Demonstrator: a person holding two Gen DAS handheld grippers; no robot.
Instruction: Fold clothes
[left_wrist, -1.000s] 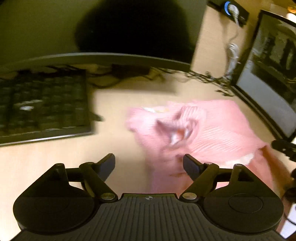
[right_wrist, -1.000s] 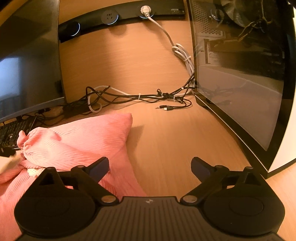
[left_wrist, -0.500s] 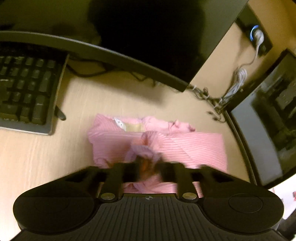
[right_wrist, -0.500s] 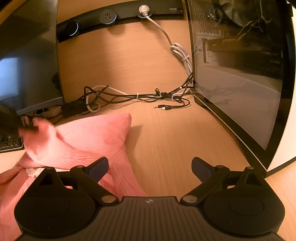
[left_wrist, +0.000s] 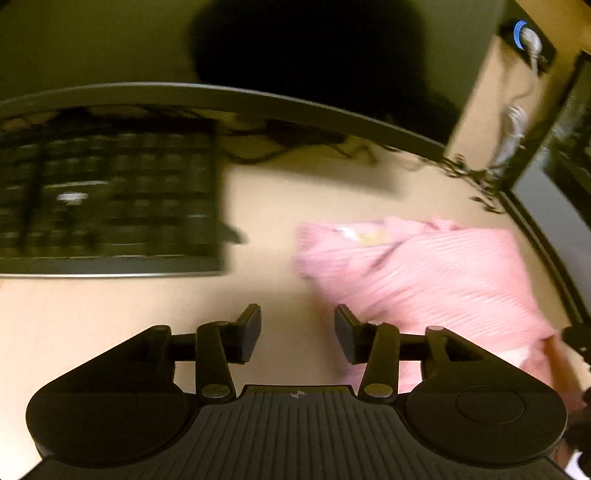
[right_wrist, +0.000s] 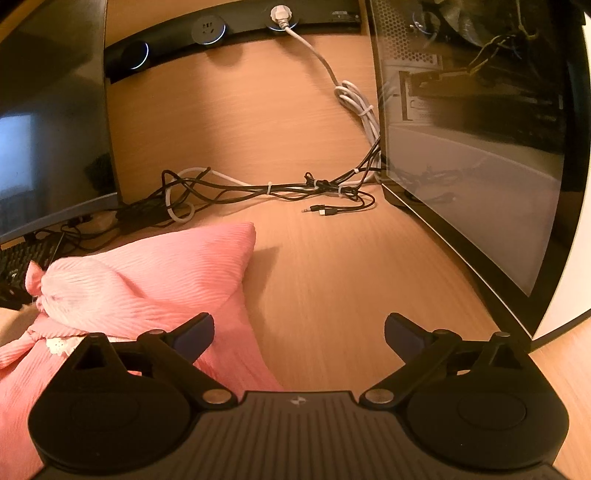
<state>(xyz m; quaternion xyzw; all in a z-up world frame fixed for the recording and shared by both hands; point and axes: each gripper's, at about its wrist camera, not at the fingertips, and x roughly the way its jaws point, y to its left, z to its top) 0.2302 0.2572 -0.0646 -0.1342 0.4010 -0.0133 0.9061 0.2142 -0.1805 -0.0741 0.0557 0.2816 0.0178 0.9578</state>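
A pink ribbed garment lies bunched on the wooden desk, with a white lace trim showing. In the left wrist view my left gripper is open and empty, just left of the garment's near edge. In the right wrist view the garment lies at the lower left. My right gripper is wide open and empty above bare desk, its left finger over the garment's edge.
A black keyboard lies left of the garment. A curved monitor stands behind. A glass-sided PC case stands to the right. Tangled cables and a wall power strip are at the back.
My left gripper was shut on a fold of the garment half a second ago; it has opened, let go and pulled back left. The right gripper has barely moved.
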